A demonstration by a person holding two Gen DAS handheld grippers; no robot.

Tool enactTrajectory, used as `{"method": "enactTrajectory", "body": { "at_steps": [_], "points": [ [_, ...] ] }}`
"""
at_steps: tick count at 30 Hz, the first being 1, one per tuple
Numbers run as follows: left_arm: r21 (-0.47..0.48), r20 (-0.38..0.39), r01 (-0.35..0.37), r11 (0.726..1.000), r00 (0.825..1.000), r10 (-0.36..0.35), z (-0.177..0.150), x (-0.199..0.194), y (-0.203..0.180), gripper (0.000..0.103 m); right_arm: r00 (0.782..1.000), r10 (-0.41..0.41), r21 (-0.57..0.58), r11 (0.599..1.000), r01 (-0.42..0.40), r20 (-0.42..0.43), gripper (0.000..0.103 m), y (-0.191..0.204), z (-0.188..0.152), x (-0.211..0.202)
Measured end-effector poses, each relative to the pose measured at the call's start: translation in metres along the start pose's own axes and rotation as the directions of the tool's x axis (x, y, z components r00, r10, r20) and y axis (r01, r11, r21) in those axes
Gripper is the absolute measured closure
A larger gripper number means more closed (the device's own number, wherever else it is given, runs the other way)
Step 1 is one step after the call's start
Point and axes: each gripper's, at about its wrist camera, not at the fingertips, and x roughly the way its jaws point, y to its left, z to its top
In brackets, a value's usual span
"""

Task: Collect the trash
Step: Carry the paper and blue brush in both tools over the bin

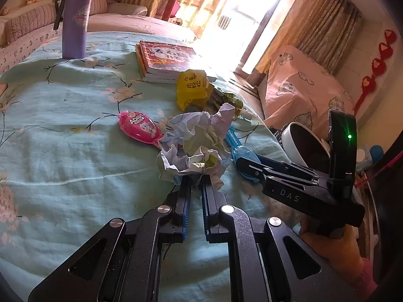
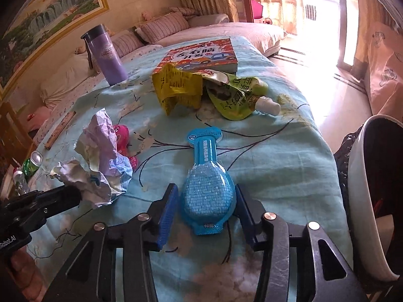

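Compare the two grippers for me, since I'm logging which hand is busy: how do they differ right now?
The left gripper is shut, fingers pinching the crumpled paper; the right gripper is open. The crumpled paper sticks out beyond the left gripper's tips, while the blue packet lies flat on the tablecloth between the right gripper's fingers, with gaps showing on both sides. Both have blue-padded fingers and point down at the table.

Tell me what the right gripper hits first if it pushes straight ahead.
The blue packet, lying flat on the bedspread between the right gripper's open jaws. Beyond it, probably the green pouch.
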Motion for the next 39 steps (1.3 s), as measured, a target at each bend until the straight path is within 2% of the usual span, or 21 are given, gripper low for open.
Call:
{"method": "enactTrajectory", "body": {
  "at_steps": [4,10,15,21,27,39],
  "points": [
    [0.024,0.004,0.011,1.0,1.0,-0.011,0.0,-0.001,-0.011,0.095,0.999,0.023,0.029,0.999,-0.024,0.028,0.062,-0.007,-0.008,-0.015],
    [0.065,-0.003,0.054,0.996,0.999,-0.054,0.001,0.002,-0.042,0.095,0.994,0.031,0.09,0.995,-0.04,0.108,0.062,-0.028,-0.023,-0.061],
    [0.101,-0.021,0.096,0.99,0.995,-0.094,0.004,0.011,-0.075,0.095,0.985,-0.004,0.16,0.987,-0.024,0.173,0.062,-0.058,-0.034,-0.102],
    [0.162,-0.031,0.14,0.977,0.99,-0.136,0.006,0.018,-0.12,0.095,0.974,-0.073,0.23,0.973,0.022,0.214,0.062,-0.095,-0.046,-0.135],
    [0.219,-0.053,0.17,0.961,0.985,-0.162,0.007,0.03,-0.159,0.095,0.965,-0.123,0.294,0.955,0.051,0.231,0.063,-0.131,-0.054,-0.149],
    [0.289,-0.094,0.207,0.935,0.978,-0.188,0.021,0.056,-0.212,0.095,0.957,-0.156,0.348,0.935,0.064,0.243,0.063,-0.173,-0.054,-0.156]
  ]
}}
